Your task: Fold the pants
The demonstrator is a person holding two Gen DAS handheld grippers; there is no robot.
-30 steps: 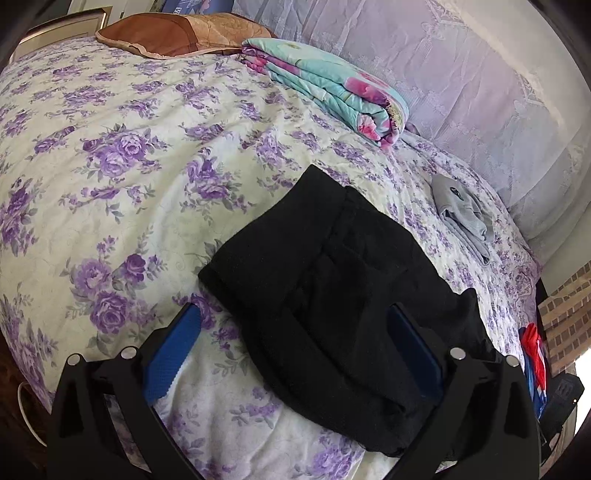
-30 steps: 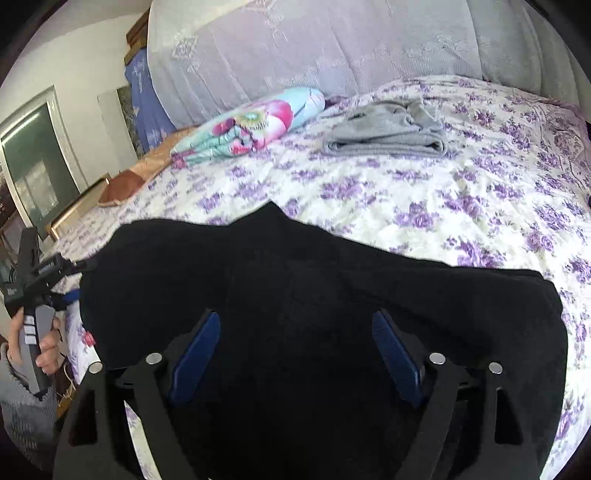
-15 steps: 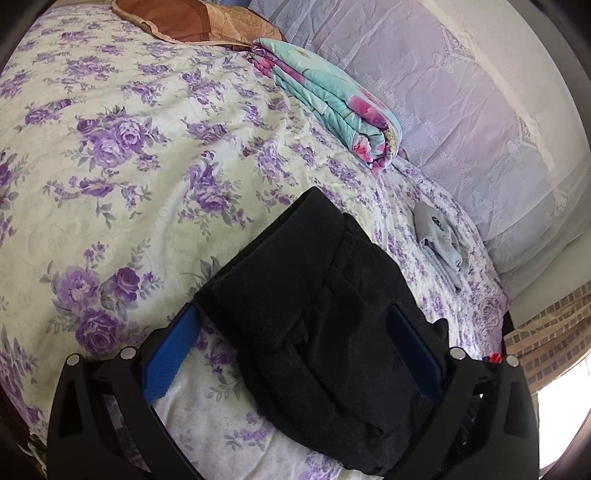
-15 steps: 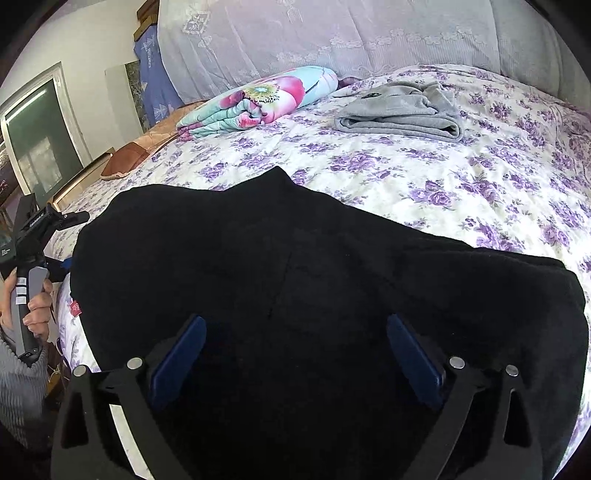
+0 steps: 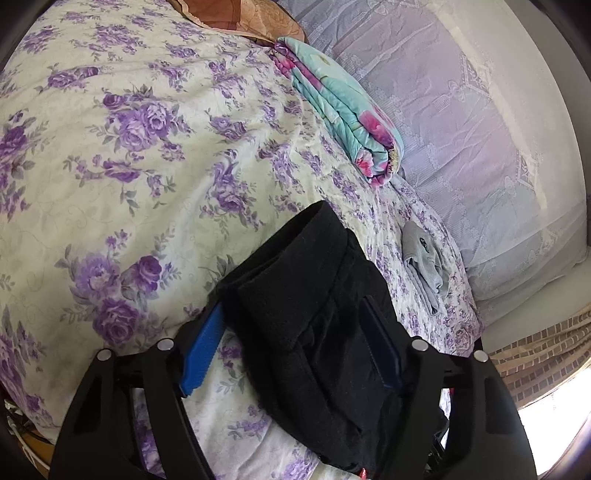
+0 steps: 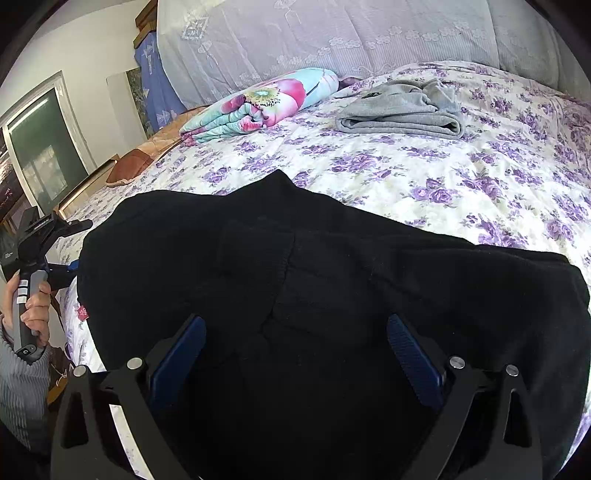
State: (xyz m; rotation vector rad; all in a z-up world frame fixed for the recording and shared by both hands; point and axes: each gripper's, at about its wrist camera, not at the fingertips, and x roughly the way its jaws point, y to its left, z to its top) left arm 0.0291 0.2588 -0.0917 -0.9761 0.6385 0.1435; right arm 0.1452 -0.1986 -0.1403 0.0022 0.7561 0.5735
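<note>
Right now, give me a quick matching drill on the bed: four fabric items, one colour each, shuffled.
Items:
1. folded pants
2. folded garment near the far edge
3. rolled floral quilt
4. flat pillow

Colours:
A. grey
B. brown
C. black
D. turquoise and pink

Pairs: 1-C, 2-A, 3-D, 4-B

Bare bedspread [image 5: 122,177] lies open left of pants [image 5: 314,325]; quilt [image 5: 343,122] seemingly blocks beyond.
</note>
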